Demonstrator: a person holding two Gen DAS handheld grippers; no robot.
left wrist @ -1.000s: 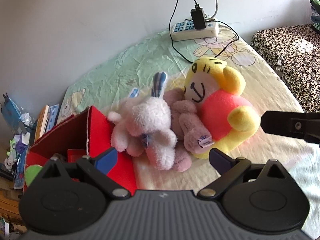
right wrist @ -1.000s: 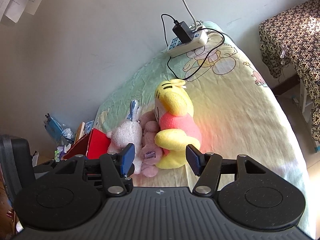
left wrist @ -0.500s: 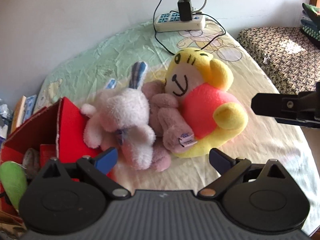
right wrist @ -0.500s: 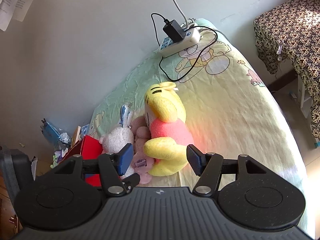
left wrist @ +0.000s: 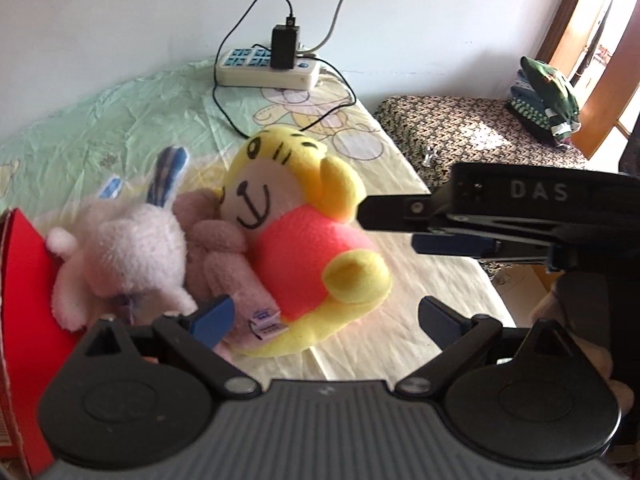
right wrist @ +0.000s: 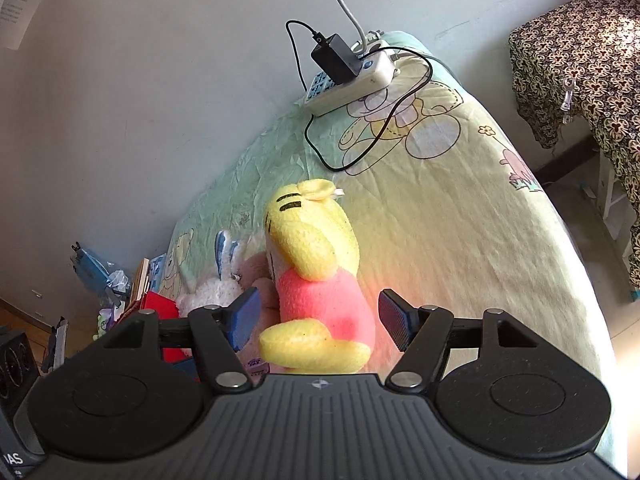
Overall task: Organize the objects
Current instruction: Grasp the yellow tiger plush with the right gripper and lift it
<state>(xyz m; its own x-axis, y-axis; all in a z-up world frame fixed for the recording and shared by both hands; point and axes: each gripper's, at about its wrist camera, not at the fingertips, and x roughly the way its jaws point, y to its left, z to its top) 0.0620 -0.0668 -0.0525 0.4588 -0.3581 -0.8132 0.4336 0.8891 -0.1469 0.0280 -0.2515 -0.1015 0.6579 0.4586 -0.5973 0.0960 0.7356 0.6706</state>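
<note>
- As seen from the left wrist camera, the left gripper (left wrist: pixel 326 318) hangs with its jaws spread wide and nothing between the pads; three plush toys lie ahead of it on the bedsheet (left wrist: pixel 132 120).
- The yellow plush (left wrist: pixel 304 236) lies on its side, the brown plush (left wrist: pixel 224 256) pressed against it and the white plush (left wrist: pixel 124 256) just beside that one.
- The red box (left wrist: pixel 28 280) stands at the left edge, touching the white plush; its inside is not visible here, so its contents cannot be told.
- The right gripper (left wrist: pixel 394 226) reaches in from the right, close to the yellow plush; contact cannot be confirmed from this angle.
- A power strip (left wrist: pixel 264 68) rests well apart, by the wall.
- From the right wrist camera, the right gripper (right wrist: pixel 314 318) straddles the yellow plush (right wrist: pixel 316 280); its jaws have just been opening and the pads stand clear of the pink body between them, so no grasp exists.
- Progress, as a judgement: all three toys remain on the bedsheet (right wrist: pixel 460 240), outside the red box (right wrist: pixel 160 304). The sorting probably stands at its beginning, with every pick and placement left to do.
</note>
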